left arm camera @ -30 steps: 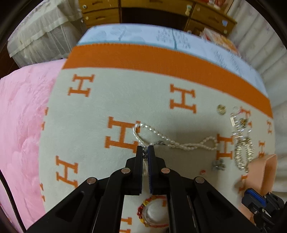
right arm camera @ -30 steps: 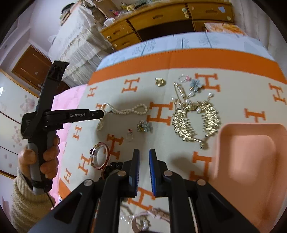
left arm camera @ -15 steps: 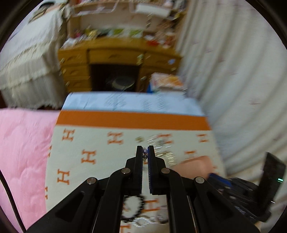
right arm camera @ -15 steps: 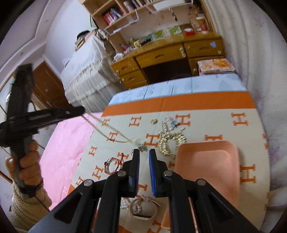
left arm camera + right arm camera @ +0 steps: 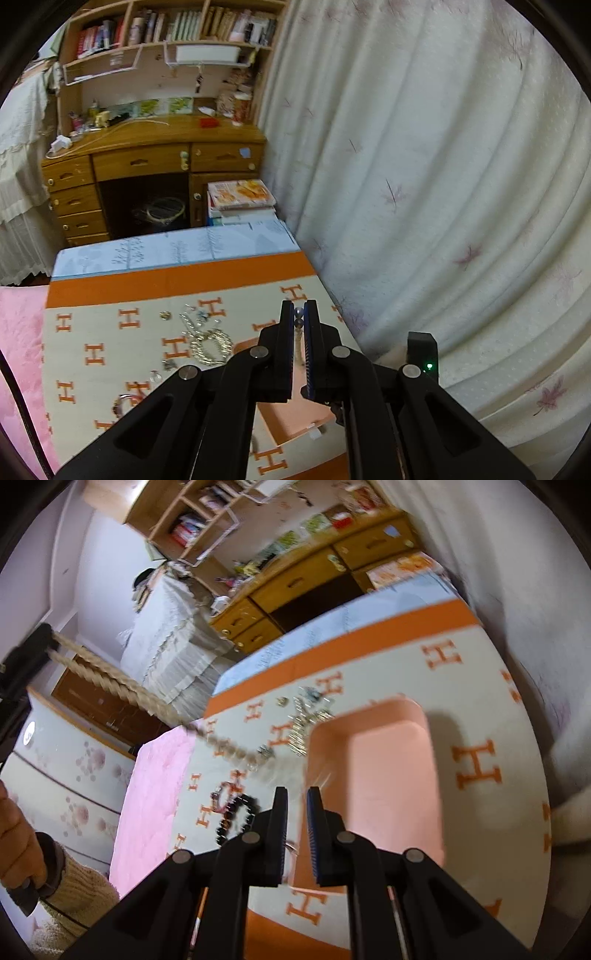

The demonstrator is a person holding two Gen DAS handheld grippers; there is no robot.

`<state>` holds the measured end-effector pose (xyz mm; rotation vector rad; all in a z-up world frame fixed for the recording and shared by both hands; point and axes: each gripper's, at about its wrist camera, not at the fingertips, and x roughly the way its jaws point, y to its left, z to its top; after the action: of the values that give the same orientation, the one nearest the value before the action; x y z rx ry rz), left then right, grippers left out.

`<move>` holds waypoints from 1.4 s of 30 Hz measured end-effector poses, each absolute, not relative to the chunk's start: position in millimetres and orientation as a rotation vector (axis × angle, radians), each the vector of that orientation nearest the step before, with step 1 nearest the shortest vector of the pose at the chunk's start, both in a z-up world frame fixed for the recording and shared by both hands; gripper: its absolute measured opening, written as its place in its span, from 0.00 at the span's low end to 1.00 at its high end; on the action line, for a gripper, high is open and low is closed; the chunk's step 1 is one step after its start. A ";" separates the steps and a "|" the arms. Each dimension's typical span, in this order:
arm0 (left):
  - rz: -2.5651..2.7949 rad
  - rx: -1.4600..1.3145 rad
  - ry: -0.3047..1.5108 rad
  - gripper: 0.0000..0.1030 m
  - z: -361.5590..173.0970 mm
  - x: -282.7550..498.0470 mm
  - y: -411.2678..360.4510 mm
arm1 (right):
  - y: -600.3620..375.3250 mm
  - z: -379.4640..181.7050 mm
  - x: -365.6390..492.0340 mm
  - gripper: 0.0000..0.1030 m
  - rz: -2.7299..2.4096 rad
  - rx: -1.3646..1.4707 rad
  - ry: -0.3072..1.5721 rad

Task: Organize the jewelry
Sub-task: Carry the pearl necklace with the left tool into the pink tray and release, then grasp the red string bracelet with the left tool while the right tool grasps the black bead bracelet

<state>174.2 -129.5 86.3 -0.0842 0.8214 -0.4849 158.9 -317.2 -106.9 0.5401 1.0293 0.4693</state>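
Observation:
My left gripper (image 5: 299, 317) is shut on the pearl necklace (image 5: 298, 320), a few beads showing between its tips, and is held high over the bed. In the right wrist view the necklace (image 5: 122, 685) hangs in a long blurred loop from the left gripper (image 5: 38, 642) at the far left down toward the pink tray (image 5: 391, 775). My right gripper (image 5: 295, 797) is shut and empty, just left of the tray's near corner. The tray (image 5: 295, 417) also shows under my left gripper.
On the orange-and-cream H-pattern blanket (image 5: 476, 709) lie a gold hair comb (image 5: 210, 345), small earrings (image 5: 165, 315), a red bracelet (image 5: 225, 797) and a black bead bracelet (image 5: 236, 818). A pink quilt (image 5: 147, 797) lies left. A curtain (image 5: 443, 184) hangs right; a wooden desk (image 5: 147, 166) stands behind.
My left gripper has lifted the pearl necklace off the blanket and carried it up and right, toward the tray. My right gripper has risen and tilted, staying shut.

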 end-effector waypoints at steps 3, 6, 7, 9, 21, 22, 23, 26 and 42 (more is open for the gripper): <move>-0.479 -0.054 0.880 0.03 58.3 185.7 -147.9 | -331.0 -132.5 161.8 0.10 0.430 0.629 1.116; -0.469 -0.027 0.967 0.03 22.5 199.1 -164.3 | -342.6 -150.8 164.8 0.11 0.391 0.709 1.176; -0.462 -0.022 0.992 0.03 10.2 203.8 -167.4 | -344.7 -155.2 165.8 0.11 0.384 0.723 1.192; -0.453 -0.011 1.044 0.03 -13.4 212.1 -171.4 | -346.1 -158.3 166.0 0.11 0.377 0.732 1.206; -0.383 0.011 1.074 0.68 -54.7 218.2 -137.7 | -317.5 -143.2 172.2 0.33 0.391 0.613 1.186; -0.362 0.011 1.030 0.68 -50.1 213.0 -128.0 | -314.4 -141.6 173.3 0.33 0.401 0.604 1.185; -0.347 0.015 1.003 0.68 -46.7 210.0 -121.0 | -308.9 -139.0 174.6 0.33 0.412 0.589 1.185; -0.302 0.028 0.923 0.68 -37.2 198.3 -92.3 | -287.6 -127.6 178.8 0.33 0.440 0.516 1.179; 0.078 -0.057 0.876 0.81 -51.8 153.3 76.1 | -160.0 -104.9 215.4 0.33 0.542 0.223 1.197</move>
<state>153.3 76.1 -51.8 -0.0567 0.8756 0.0779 215.4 -160.0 -104.9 0.2226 1.1970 0.5423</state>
